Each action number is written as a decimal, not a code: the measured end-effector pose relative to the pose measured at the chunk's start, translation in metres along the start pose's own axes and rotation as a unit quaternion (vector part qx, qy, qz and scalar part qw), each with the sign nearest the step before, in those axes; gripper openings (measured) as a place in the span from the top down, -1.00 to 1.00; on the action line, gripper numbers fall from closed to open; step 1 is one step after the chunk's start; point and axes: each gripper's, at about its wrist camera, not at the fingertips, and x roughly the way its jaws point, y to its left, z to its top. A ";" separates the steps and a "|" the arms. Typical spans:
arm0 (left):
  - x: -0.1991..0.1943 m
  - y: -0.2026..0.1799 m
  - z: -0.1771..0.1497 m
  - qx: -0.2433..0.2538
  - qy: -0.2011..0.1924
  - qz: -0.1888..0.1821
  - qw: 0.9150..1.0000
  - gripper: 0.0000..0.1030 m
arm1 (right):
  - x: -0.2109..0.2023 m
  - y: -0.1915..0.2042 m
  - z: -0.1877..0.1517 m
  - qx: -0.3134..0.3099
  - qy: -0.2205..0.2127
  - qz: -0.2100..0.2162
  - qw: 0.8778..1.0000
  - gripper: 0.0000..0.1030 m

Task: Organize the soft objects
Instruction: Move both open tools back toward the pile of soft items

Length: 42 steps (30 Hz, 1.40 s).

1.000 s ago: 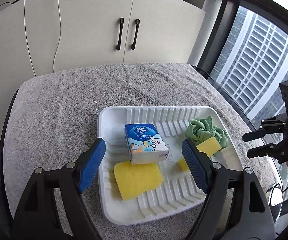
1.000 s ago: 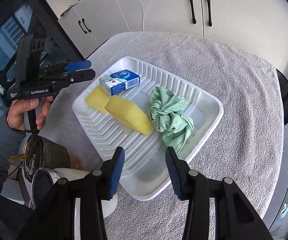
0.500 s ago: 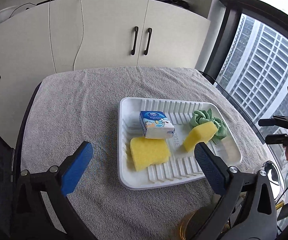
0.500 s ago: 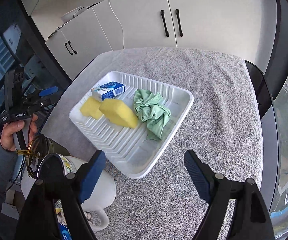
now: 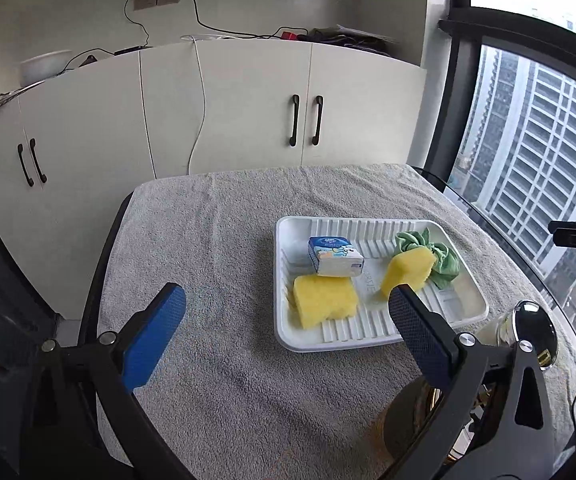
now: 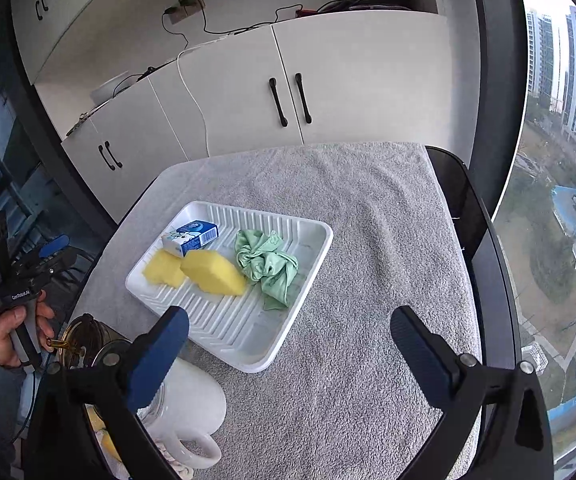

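Note:
A white ribbed tray [image 5: 463, 322] [image 6: 311, 264] sits on a grey towel. In it lie a blue and white tissue pack [image 5: 335, 256] [image 6: 191, 237], a flat yellow sponge [image 5: 325, 300] [image 6: 162, 268], a second yellow sponge [image 5: 407, 270] [image 6: 214, 272] propped against a crumpled green cloth [image 5: 443, 258] [image 6: 270, 264]. My left gripper [image 5: 288, 320] hangs open above the towel, near the tray's front left. My right gripper [image 6: 289, 332] is open over the tray's near corner, with nothing between its pads. The left gripper also shows at the right wrist view's left edge [image 6: 46, 252], held by a hand.
White cupboards [image 5: 248, 120] stand behind the table, and a large window [image 5: 535, 152] runs along the right. A white mug [image 6: 192, 408], a brass-coloured pot [image 6: 84, 340] and a shiny round lid [image 5: 535, 332] crowd the table's near edge. The towel [image 6: 367, 208] lies bare beyond the tray.
Both grippers have opened wide and pulled back and up from the tray. The second sponge, which lay by the left gripper's pad, now rests against the green cloth.

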 end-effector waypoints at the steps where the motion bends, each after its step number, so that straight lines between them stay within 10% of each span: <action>1: -0.008 -0.002 -0.005 0.006 -0.005 0.005 1.000 -1.00 | -0.007 0.001 -0.005 0.001 -0.006 -0.003 1.000 -1.00; 20: -0.108 -0.045 -0.129 0.019 0.003 0.054 0.998 -1.00 | -0.065 0.042 -0.138 0.013 -0.025 -0.062 0.998 -1.00; 42: -0.125 -0.107 -0.198 0.043 0.042 0.024 0.998 -1.00 | -0.056 0.121 -0.223 -0.051 0.006 -0.057 0.997 -1.00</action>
